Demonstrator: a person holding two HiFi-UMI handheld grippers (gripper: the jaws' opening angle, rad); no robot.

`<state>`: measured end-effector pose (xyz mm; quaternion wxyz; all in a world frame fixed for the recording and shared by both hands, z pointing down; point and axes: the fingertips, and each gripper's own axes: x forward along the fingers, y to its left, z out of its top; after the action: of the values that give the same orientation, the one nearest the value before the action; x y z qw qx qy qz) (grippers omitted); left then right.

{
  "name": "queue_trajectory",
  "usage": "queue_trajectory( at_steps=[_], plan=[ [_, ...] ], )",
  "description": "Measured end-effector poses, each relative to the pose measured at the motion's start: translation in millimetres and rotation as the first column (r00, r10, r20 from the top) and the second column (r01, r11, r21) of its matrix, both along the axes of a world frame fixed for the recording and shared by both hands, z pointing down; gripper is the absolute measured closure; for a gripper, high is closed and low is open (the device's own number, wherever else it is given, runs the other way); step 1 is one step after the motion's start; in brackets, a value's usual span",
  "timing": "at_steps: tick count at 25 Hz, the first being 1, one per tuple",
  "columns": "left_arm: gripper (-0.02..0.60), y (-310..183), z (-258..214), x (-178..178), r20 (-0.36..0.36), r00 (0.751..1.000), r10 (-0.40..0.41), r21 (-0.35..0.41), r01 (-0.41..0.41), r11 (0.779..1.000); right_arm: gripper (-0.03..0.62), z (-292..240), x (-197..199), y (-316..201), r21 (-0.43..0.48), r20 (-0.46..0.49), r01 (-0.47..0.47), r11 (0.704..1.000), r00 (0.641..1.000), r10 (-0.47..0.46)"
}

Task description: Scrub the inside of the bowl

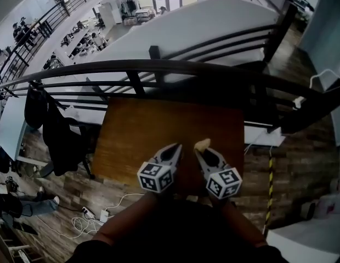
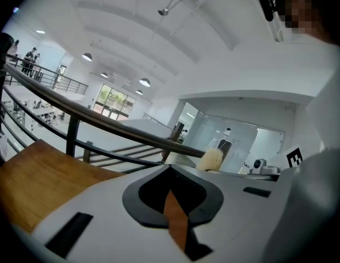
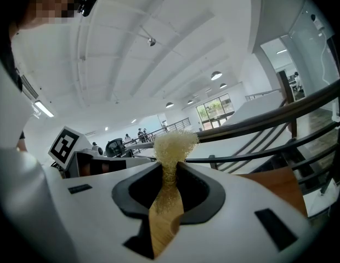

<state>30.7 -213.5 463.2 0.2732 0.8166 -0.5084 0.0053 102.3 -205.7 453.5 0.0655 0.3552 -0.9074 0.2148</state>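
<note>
Scrubber (image 3: 173,144) clamped in right gripper (image 3: 169,167); left gripper (image 2: 170,170) fingers closed, empty; railing (image 1: 159,66) beyond table (image 1: 159,130)

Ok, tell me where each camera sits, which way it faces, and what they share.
Head view: on the person's head, facing steeply down at the table and railing; forearms, left gripper and right gripper show.
Left gripper view: rides the left gripper, looking along its shut, empty jaws toward the railing; the person's head shows top right.
Right gripper view: rides the right gripper, along jaws shut on the yellow scrubber; the head shows top left.
Shared: all three show scrubber, table and railing.
</note>
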Motion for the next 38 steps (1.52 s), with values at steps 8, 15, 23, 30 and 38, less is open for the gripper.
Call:
queue_trajectory(
  at_steps=[8,15,23,30,38],
  plan=[
    [0.584,-29.3,2.0,-50.5,-0.014,0.997,0.078,-0.024,-0.078,0.997,0.510,1.0,-43.1,-27.0,-0.020,-0.002,-0.095,0.995,0.995,0.095],
    [0.583,-41.4,29.1,-82.1,-0.017,0.983,0.181,-0.078,-0.182,0.980,0.510,10.3,-72.5,-35.0,-0.022,-0.028,-0.180,0.983,0.983,0.179],
    [0.580,-45.2,52.7,-85.3,-0.024,0.957,0.289,-0.122,-0.290,0.949,0.510,22.6,-76.2,-29.6,-0.043,-0.069,-0.283,0.958,0.957,0.280],
    [0.542,-52.5,104.5,-84.5,0.004,0.953,0.302,-0.222,-0.293,0.930,0.510,39.4,-59.3,-33.7,-0.072,-0.090,-0.309,0.948,0.949,0.303],
    [0.446,-59.0,156.7,-78.4,0.023,0.953,0.302,-0.354,-0.275,0.894,0.509,59.4,-48.7,-54.6,-0.101,-0.117,-0.275,0.956,0.958,0.263]
  ],
)
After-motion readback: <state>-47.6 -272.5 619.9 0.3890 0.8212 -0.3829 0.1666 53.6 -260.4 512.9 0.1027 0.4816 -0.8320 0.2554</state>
